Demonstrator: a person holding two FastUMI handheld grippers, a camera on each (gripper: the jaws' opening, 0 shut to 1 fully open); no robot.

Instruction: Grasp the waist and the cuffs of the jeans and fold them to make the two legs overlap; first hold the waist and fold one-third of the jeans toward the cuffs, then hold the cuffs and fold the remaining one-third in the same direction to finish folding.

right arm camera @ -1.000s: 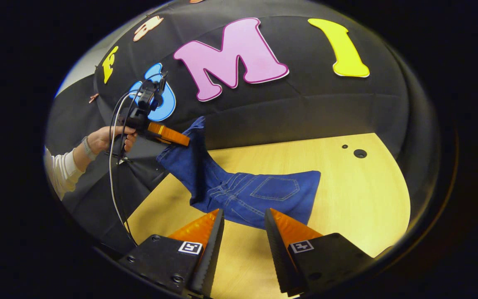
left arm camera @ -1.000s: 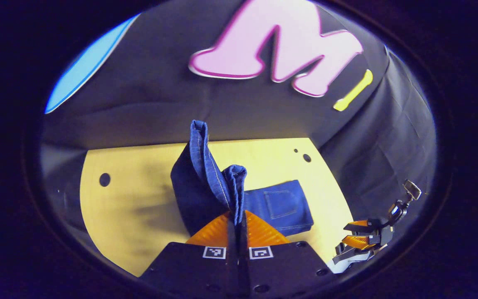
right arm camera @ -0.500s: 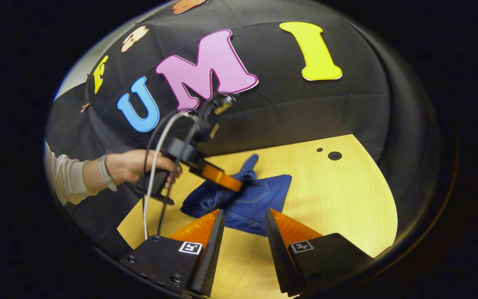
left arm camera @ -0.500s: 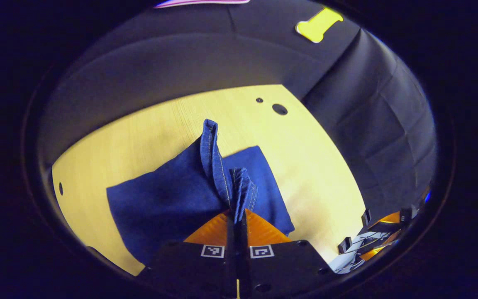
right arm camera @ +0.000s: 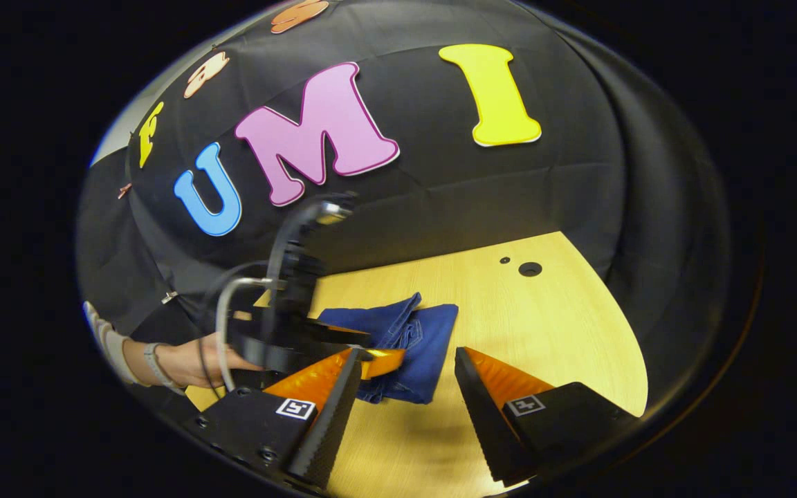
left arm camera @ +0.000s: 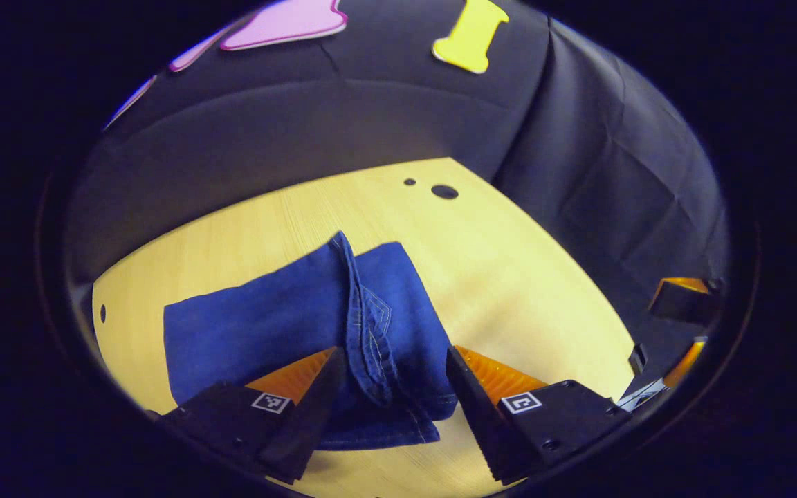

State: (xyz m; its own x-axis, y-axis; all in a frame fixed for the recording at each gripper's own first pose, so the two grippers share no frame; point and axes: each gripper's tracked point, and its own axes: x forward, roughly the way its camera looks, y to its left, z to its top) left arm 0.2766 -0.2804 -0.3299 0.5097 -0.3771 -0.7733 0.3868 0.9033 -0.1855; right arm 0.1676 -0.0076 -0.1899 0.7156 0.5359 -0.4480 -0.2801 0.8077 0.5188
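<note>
Since half a second ago the left claw [left arm camera: 391, 387] has let go: its fingers, then pinched on the cuffs, now stand wide apart, and the cuffs [left arm camera: 371, 346] lie dropped on top of the jeans [left arm camera: 260, 332] between them. Going left to right in the left gripper view, the folded stack spreads from the near-left part of the bench [left arm camera: 509, 263] toward its middle, the hemmed cuff edge running up the pile as a loose ridge (not quite flat, it bunches a little near the fingers), and bare wood lies beyond it to the right. In the right gripper view a hand [right arm camera: 191, 363] holds the left claw low over the jeans [right arm camera: 426, 339], which sit as a compact blue bundle left of the bench's middle; farther right the right claw [right arm camera: 405, 408] hangs wide and holds nothing, near the bundle but apart from it. Judging from this, the last third has been laid over and the fold is about finished; what may remain is to draw the left claw clear without snagging the ridge, and perhaps to press that ridge down.
</note>
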